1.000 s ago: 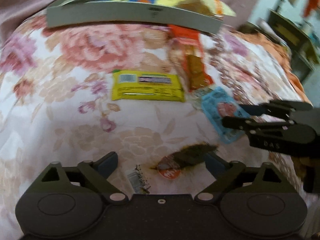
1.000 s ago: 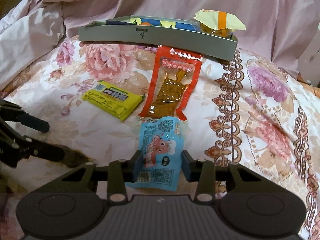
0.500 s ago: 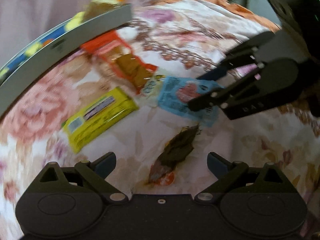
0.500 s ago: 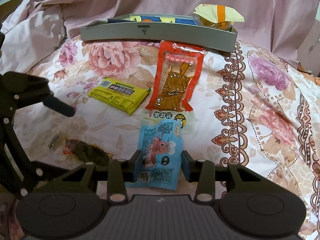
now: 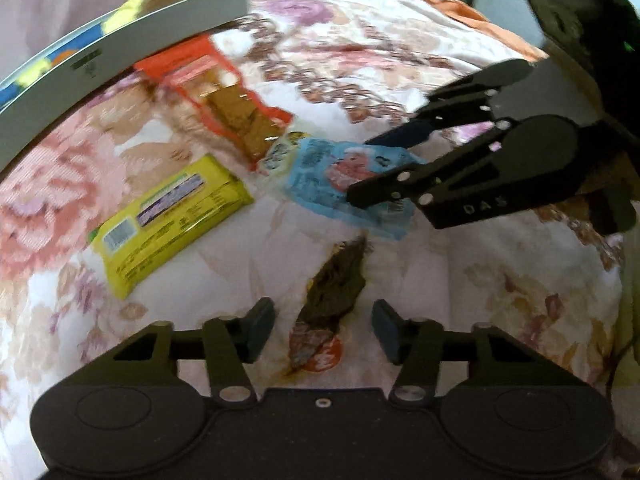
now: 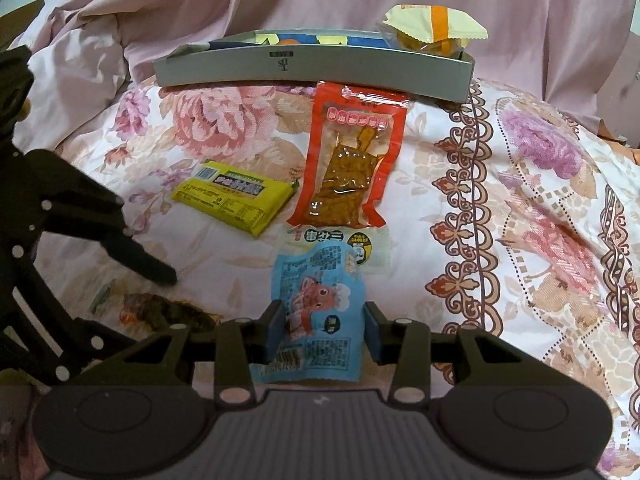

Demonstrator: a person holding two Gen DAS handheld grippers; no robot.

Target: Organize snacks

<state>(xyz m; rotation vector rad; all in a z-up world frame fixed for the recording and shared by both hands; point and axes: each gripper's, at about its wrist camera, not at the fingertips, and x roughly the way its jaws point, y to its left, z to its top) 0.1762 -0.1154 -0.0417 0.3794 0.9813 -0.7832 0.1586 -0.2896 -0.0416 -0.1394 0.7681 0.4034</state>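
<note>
My left gripper (image 5: 323,330) points down at a dark brown snack packet (image 5: 336,284) lying on the floral bedspread. Its jaws are closing with the packet between them, and a gap still shows on each side. My right gripper (image 6: 323,330) is shut on a blue snack packet (image 6: 320,304), with its pads pressed to both edges. In the left wrist view the right gripper (image 5: 378,168) shows over the blue packet (image 5: 320,172). A yellow bar (image 6: 236,198) and a red packet (image 6: 352,160) lie farther back. A grey tray (image 6: 312,72) holds a pale yellow-orange packet (image 6: 432,24).
A floral bedspread (image 6: 520,200) covers the whole surface, with a crumpled pink blanket (image 6: 160,8) behind the tray. A small clear wrapper with a cartoon label (image 6: 360,244) lies between the red and blue packets. One of the left gripper's fingers (image 6: 152,268) reaches in from the left.
My left gripper has rolled and shifted, so the dark packet now lies lengthwise between its fingers, and its jaws have narrowed. The right gripper has stayed put on the blue packet.
</note>
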